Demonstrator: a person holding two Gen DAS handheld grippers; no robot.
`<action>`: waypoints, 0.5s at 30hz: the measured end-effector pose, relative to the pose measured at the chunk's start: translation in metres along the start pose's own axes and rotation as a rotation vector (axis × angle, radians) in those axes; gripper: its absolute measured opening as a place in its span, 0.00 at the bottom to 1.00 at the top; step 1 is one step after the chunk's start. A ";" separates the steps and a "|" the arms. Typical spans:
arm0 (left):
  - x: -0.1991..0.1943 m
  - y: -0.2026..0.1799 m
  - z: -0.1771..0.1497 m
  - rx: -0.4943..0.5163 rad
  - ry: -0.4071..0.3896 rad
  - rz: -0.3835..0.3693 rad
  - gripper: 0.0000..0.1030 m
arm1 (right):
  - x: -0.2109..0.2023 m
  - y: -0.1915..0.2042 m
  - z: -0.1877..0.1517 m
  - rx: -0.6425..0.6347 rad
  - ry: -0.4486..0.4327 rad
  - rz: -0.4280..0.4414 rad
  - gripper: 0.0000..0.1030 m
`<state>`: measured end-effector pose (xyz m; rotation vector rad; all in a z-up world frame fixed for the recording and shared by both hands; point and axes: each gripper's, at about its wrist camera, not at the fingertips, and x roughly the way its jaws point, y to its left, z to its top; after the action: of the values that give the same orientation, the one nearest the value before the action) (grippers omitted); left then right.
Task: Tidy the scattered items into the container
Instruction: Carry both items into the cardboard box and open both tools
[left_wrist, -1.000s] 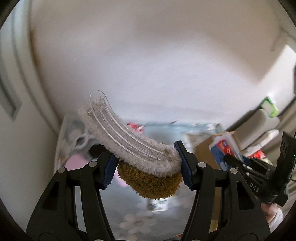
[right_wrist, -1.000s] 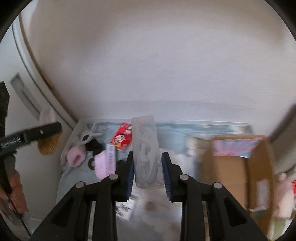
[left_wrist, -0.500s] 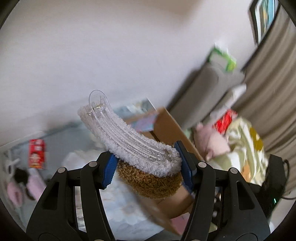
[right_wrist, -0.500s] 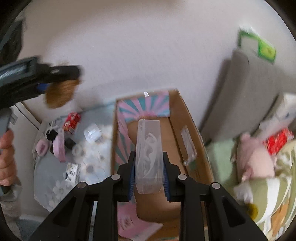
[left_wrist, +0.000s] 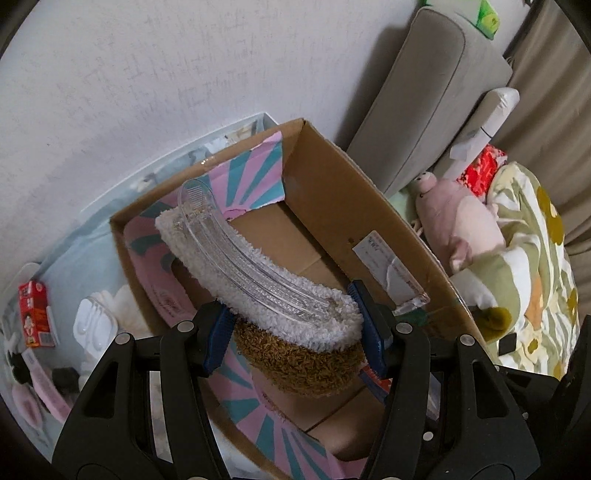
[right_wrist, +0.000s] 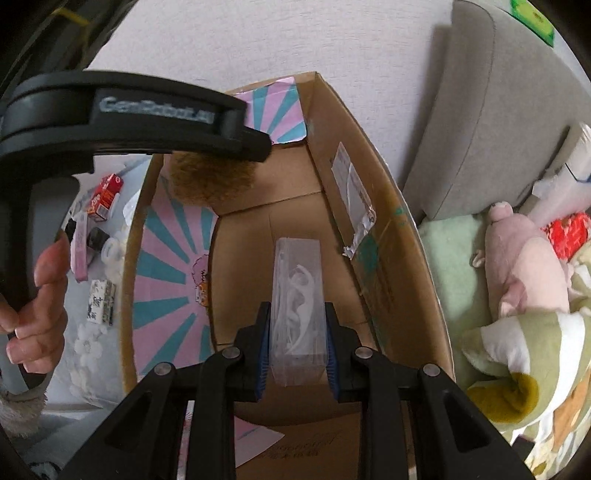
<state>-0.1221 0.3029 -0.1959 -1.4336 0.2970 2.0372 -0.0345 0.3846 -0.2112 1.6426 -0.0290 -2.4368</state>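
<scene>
- the left tongs (left_wrist: 291, 332) pinch a fluffy white-and-brown hair clip (left_wrist: 258, 284), its clear plastic arc jutting toward the upper left, above the open cardboard box (left_wrist: 369, 221).
- the right tongs (right_wrist: 295, 354) pinch a clear plastic case (right_wrist: 297, 291), centre frame, over the box floor.
- both loads hang over the box, so the step in hand looks like the drop.
- to do it well: lower each load inside the walls before spreading the tongs, and keep the two pairs apart.
- the clip is long, so it likely needs tilting to clear the pink-and-teal flap (left_wrist: 255, 177).
- a red carton (left_wrist: 33, 317) and other bits wait at lower left.
</scene>
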 end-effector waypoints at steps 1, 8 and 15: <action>0.004 -0.001 0.002 -0.002 0.005 0.001 0.55 | 0.001 0.000 0.001 -0.008 0.001 -0.002 0.23; 0.004 0.004 0.005 -0.041 0.025 -0.115 0.98 | 0.009 0.000 0.003 -0.047 0.059 0.015 0.41; -0.025 0.021 0.011 -0.096 -0.021 -0.096 0.98 | -0.013 0.003 -0.003 -0.082 -0.044 -0.040 0.53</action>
<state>-0.1378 0.2833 -0.1727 -1.4544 0.1204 2.0113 -0.0268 0.3838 -0.1996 1.5692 0.0974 -2.4689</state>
